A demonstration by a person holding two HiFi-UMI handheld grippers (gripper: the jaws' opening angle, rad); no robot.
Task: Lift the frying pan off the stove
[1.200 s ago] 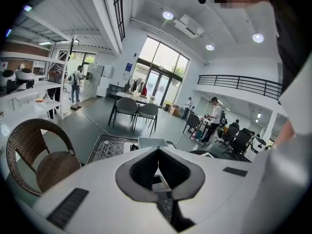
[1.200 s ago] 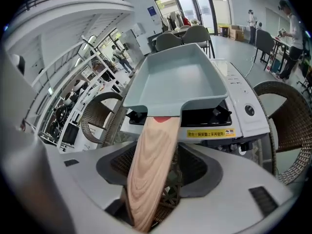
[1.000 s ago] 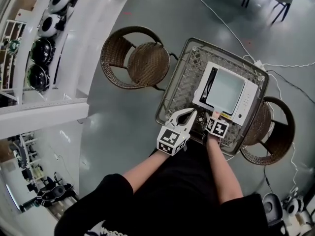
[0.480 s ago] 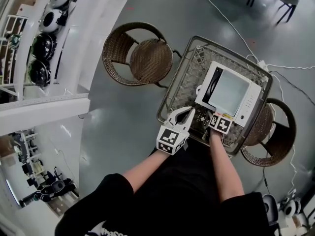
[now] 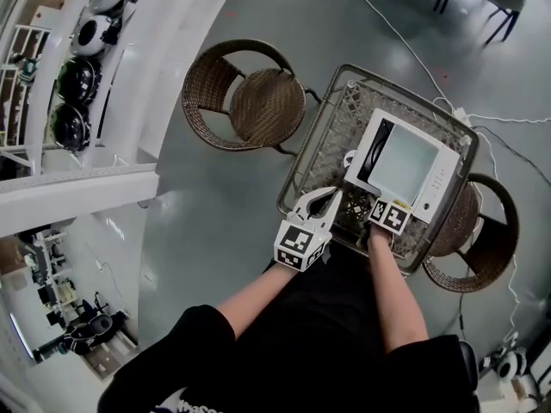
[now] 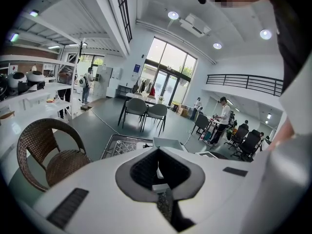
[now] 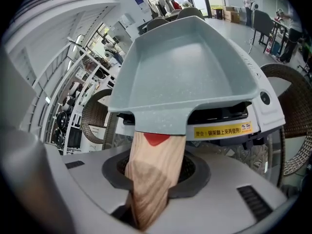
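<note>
A square grey-green frying pan (image 5: 403,162) (image 7: 190,67) lies on a white single-burner stove (image 5: 435,186) (image 7: 265,106), which stands on a wicker table (image 5: 297,166). The pan's wooden handle (image 7: 153,174) points toward me. It runs between the jaws of my right gripper (image 5: 379,200) (image 7: 151,189), which are closing and pressing its sides. My left gripper (image 5: 334,196) (image 6: 158,152) hovers over the table's near left edge. Its tips meet and hold nothing.
A wicker chair (image 5: 250,101) (image 6: 53,155) stands left of the table and another (image 5: 482,239) at its right. White cables (image 5: 508,119) trail over the grey floor behind. White shelving with helmets (image 5: 77,76) lines the far left.
Both grippers keep their places, the right one at the pan's handle. The pan and stove have not visibly moved.
</note>
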